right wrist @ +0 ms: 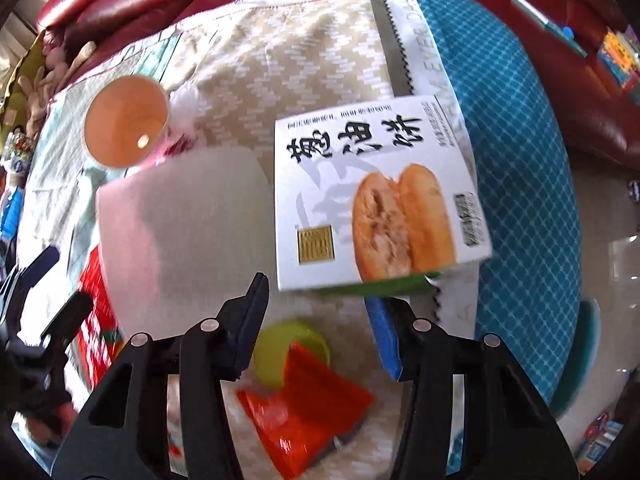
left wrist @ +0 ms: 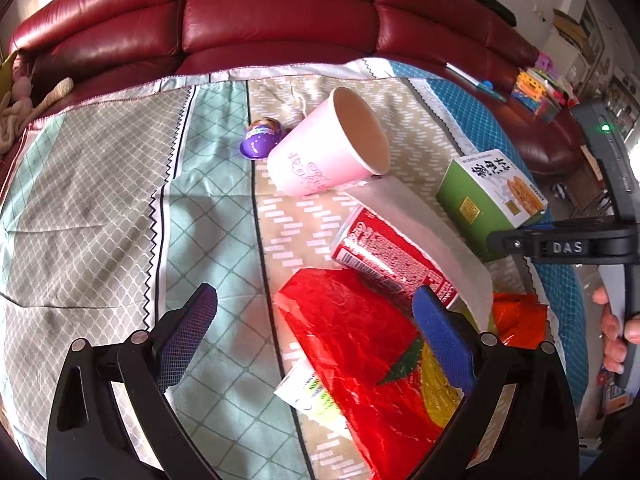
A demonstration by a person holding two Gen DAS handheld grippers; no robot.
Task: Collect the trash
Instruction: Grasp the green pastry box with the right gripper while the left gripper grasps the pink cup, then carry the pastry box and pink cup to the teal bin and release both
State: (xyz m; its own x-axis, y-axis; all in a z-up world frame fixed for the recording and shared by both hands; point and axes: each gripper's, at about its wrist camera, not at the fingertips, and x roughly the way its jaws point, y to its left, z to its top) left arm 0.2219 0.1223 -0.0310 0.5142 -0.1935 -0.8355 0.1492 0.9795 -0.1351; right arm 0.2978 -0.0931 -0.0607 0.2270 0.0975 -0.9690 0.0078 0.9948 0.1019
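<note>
Trash lies on a patterned cloth (left wrist: 100,200). A pink paper cup (left wrist: 328,144) (right wrist: 124,128) lies on its side with a small purple cup (left wrist: 260,140) beside it. A red can (left wrist: 392,256) rests under a white paper sheet (left wrist: 432,232) (right wrist: 180,232). My left gripper (left wrist: 320,320) is open, low over a red plastic bag (left wrist: 360,352). My right gripper (right wrist: 320,312) has its jaws apart at the near edge of a green and white pastry box (right wrist: 380,192) (left wrist: 492,196). Nothing is pressed between its pads. Below it lie a yellow-green lid (right wrist: 288,344) and an orange wrapper (right wrist: 308,400).
A red leather sofa (left wrist: 280,20) curves behind the cloth, with toys (left wrist: 536,88) on its right seat. A white and green packet (left wrist: 308,392) pokes out from under the red bag. A hand (left wrist: 612,332) holds the right tool. Bare floor (right wrist: 600,240) lies to the right.
</note>
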